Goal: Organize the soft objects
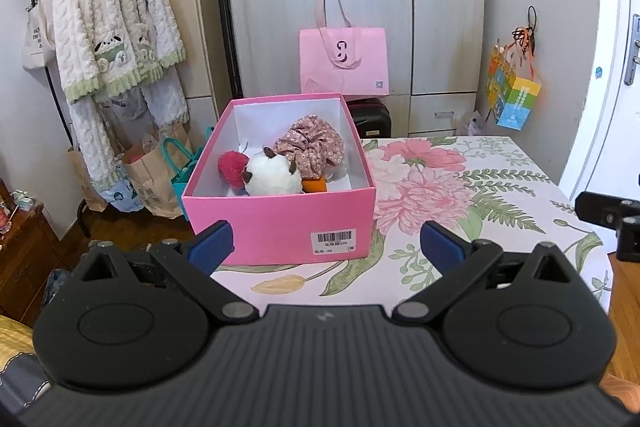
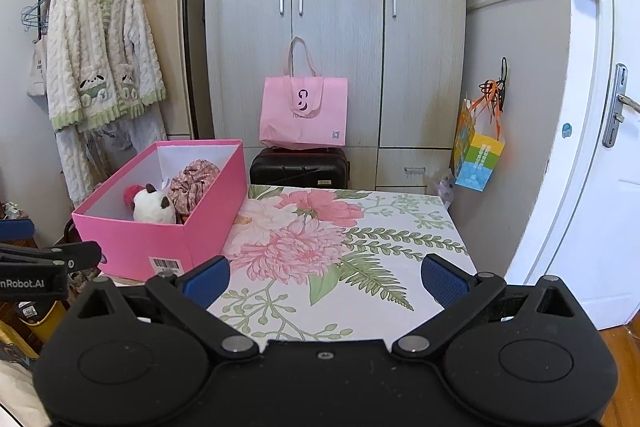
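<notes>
on floral table [image 2: 360,227], pink box [image 1: 280,223] holding soft toys [image 1: 272,177], both grippers empty

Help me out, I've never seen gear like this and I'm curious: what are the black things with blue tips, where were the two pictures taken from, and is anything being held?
They are two handheld grippers, each carrying a camera that looks forward along its fingers. One picture comes from the left gripper, the other from the right gripper. Both are open and hold nothing. On the flowered tablecloth stands a pink box containing a white plush toy, a red pompom and a floral cloth item.
</notes>
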The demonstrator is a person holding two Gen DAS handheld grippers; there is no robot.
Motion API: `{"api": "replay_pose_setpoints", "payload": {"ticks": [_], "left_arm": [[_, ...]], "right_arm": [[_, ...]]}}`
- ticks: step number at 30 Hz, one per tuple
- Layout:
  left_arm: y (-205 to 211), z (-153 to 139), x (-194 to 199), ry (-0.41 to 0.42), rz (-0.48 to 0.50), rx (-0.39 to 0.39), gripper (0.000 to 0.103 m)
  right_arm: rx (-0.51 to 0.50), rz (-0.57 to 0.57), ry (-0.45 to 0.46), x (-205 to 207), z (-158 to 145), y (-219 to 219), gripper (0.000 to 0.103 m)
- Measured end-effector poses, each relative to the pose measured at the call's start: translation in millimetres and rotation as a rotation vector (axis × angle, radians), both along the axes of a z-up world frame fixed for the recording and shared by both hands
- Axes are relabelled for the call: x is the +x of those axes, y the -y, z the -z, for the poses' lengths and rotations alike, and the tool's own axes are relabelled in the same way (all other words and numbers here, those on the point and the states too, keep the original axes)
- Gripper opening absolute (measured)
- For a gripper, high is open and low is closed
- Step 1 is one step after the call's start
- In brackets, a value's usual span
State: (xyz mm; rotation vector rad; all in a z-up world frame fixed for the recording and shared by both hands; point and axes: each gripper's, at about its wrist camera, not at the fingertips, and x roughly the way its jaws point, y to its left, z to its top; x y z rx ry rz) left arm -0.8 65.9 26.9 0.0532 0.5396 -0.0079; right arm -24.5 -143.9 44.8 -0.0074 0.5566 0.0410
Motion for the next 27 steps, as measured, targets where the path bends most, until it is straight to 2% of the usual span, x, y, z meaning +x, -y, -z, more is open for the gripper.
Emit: {"api": "replay_pose_setpoints", "payload": {"ticks": [3, 11, 27], "left_arm": [[0.5, 1.0, 0.9, 0.011, -0.030, 0.018, 0.102], [1.3, 1.6, 3.5, 0.010, -0.020, 0.039, 0.102], [2.0, 0.7, 2.0, 0.023, -0.011, 0.034, 0.102]], "right_arm": [[0.009, 0.010, -0.005, 1.0, 1.3, 2.2, 0.103], [0.013, 0.017, -0.023, 4.6, 5.9, 3.1, 0.103], [0.001, 0.009, -0.043, 8.5, 10.3, 2.5, 0.103]]}}
